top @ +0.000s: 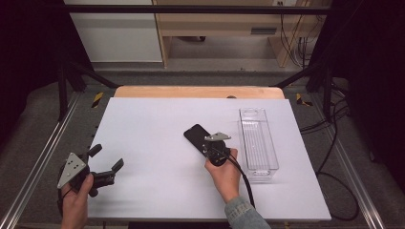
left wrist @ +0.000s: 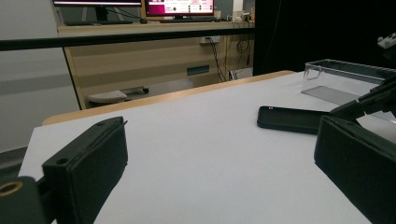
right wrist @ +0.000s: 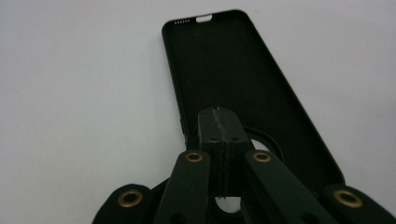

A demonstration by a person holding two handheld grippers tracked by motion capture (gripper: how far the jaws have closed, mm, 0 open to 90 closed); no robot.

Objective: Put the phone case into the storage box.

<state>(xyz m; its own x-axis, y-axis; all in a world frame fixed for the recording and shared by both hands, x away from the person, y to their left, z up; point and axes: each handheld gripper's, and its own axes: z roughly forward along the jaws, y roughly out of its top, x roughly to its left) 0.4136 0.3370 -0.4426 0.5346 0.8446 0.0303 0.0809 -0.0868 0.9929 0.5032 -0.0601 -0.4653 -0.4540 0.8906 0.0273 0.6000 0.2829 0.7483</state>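
A black phone case point(top: 195, 134) lies open side up on the white table top point(top: 153, 138), right of centre. My right gripper point(top: 208, 147) points down onto its near end. In the right gripper view its jaws point(right wrist: 219, 115) are pressed flat together over the case point(right wrist: 224, 60), beside the round camera cutout, and nothing shows between the pads. My left gripper point(top: 107, 158) hovers at the table's near left corner, jaws wide apart and empty. The left gripper view looks between its own jaws point(left wrist: 219, 140) across the table to the case point(left wrist: 289, 119).
A clear, narrow plastic tray point(top: 244, 138) stands lengthwise right of the case, also seen as a clear box point(left wrist: 345, 77) in the left gripper view. Black frame bars and metal rails border the table. A cable trails from the right gripper toward the near edge.
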